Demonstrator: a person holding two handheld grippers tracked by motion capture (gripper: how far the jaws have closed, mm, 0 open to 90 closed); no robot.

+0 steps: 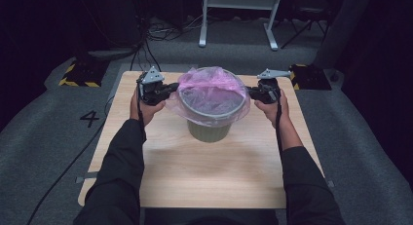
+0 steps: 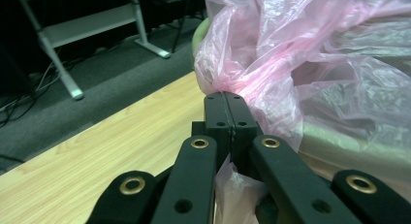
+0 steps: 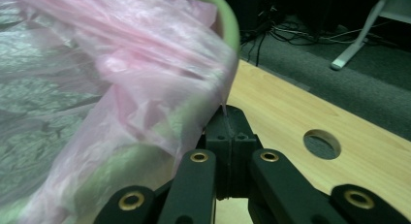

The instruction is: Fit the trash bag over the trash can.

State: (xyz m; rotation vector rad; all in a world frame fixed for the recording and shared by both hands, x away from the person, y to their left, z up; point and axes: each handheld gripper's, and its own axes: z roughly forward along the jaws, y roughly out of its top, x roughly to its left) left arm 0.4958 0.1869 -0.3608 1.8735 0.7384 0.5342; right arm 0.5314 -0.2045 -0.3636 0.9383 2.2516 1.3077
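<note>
Both tongs, left tongs (image 2: 224, 95) at nine o'clock and right tongs (image 3: 228, 118) at three, are pinching the thin pink plastic bag (image 1: 210, 84) over the round green bin (image 1: 209, 130); hard pulling could be tearing it.

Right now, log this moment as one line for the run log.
work: fitting pink bag over green bin | left gripper: shut on bag edge | right gripper: shut on bag edge | bin: upright on table
</note>
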